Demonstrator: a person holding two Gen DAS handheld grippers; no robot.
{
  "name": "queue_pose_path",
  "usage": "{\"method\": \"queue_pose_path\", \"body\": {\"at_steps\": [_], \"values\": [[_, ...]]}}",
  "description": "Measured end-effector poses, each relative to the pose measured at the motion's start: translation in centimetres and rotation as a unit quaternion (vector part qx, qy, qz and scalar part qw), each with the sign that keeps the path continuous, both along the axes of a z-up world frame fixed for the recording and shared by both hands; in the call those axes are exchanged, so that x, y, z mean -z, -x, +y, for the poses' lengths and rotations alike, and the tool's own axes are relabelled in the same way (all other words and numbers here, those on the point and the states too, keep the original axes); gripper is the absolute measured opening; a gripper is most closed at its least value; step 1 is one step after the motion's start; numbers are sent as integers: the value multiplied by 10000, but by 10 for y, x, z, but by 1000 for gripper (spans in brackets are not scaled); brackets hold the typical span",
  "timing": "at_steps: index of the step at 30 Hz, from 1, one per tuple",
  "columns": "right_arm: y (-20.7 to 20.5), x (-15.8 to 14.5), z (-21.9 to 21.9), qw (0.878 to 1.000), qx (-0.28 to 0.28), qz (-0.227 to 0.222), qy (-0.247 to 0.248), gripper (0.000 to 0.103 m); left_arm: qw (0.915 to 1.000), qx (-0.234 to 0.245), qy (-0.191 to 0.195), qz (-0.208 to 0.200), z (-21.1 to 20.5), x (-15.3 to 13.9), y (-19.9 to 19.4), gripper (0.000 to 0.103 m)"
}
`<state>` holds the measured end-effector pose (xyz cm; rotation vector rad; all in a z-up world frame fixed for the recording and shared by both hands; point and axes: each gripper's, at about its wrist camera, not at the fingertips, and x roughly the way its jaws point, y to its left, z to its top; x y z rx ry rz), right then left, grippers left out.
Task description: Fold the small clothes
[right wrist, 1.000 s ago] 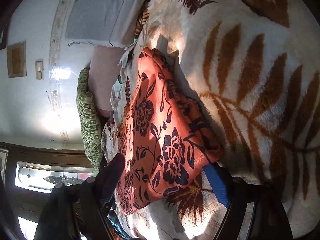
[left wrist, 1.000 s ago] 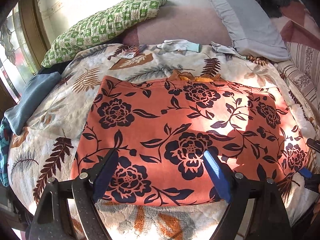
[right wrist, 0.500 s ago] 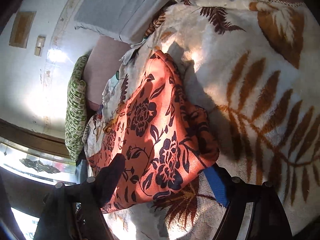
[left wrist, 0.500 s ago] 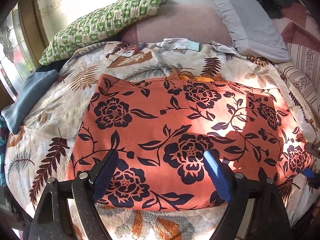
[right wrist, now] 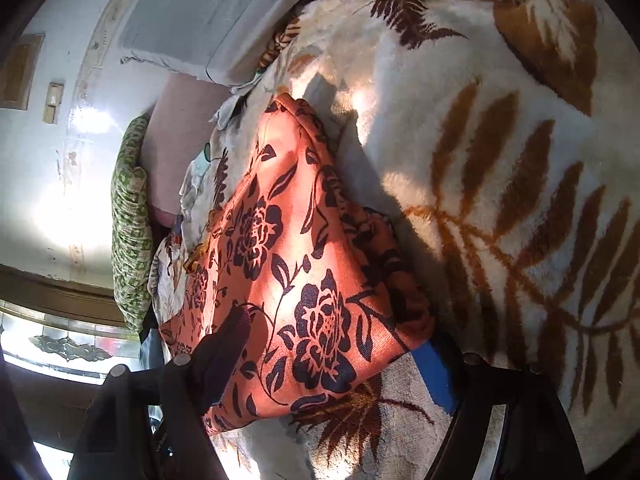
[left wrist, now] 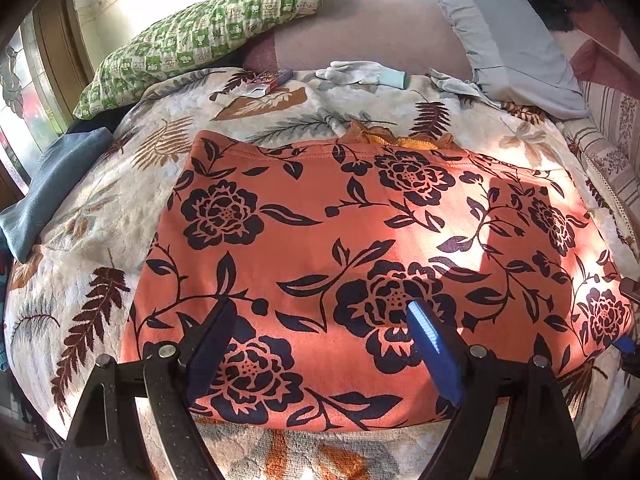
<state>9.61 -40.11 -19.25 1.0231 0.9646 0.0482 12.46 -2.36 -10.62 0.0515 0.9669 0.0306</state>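
While sunlight falls in patches across the bed, the orange floral garment (left wrist: 360, 248) lies spread flat on the leaf-patterned blanket (left wrist: 100, 240), its far hem showing a strip of yellow-orange trim (left wrist: 396, 140). From the left wrist view, the left tool (left wrist: 320, 344) hangs over the garment's near edge with its blue pads (left wrist: 434, 356) spread wide and nothing pinched between them; whether the pad tips actually brush the cloth is hard to judge from this angle. At the right edge of that same view a small blue tip of the right tool (left wrist: 624, 346) shows beside the garment's near right corner.

Seen from the right wrist, the right tool (right wrist: 332, 356) also stands open, its two fingers straddling the garment's corner (right wrist: 320, 320): one finger lies over the cloth, the other over the blanket just beside it, and the pads do not press together on the fabric.

Beyond the garment, a green checked pillow (left wrist: 208, 32) and a grey pillow (left wrist: 508, 24) lean at the head of the bed, a pale glove (left wrist: 360, 72) lies between them, and a folded blue cloth (left wrist: 52, 192) sits at the left edge.
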Motion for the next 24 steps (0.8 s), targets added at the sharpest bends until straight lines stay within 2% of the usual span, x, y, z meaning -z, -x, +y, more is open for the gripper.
{"method": "queue_pose_path", "body": {"at_steps": [6,7,8,9,10,11,12,14,16,21,24], "values": [[1,9,-6,9996,157,55,-218,82,9999,39,-90,49,-7,8,-3,88],[-1,8,-5,9995,175,92,-232,82,9996,67,-194,169,-9,17,-8,88],[-3,8,-5,9995,195,120,-232,82,9977,135,-341,564,-12,35,-16,88],[-5,8,-4,9995,174,148,-197,82,9960,253,-494,693,-15,47,-18,89],[-8,7,-3,9997,119,181,-113,79,9959,360,-669,501,-19,44,-16,90],[-11,4,-1,9997,65,236,84,57,9949,441,-765,484,-22,41,-15,90],[-15,1,2,9991,-32,307,307,19,9954,465,-672,504,-21,37,-15,87],[-19,-3,5,9979,-93,420,492,16,9971,384,-317,571,-10,30,-16,86],[-22,-21,15,9952,-174,341,903,15,9988,222,-5,447,6,20,-10,85],[-34,-98,73,9781,-638,-422,1934,15,9958,-371,811,-195,70,-24,29,85],[-44,-140,130,9618,-1032,-958,2346,15,9901,-797,1014,-550,117,-47,56,85]]}}
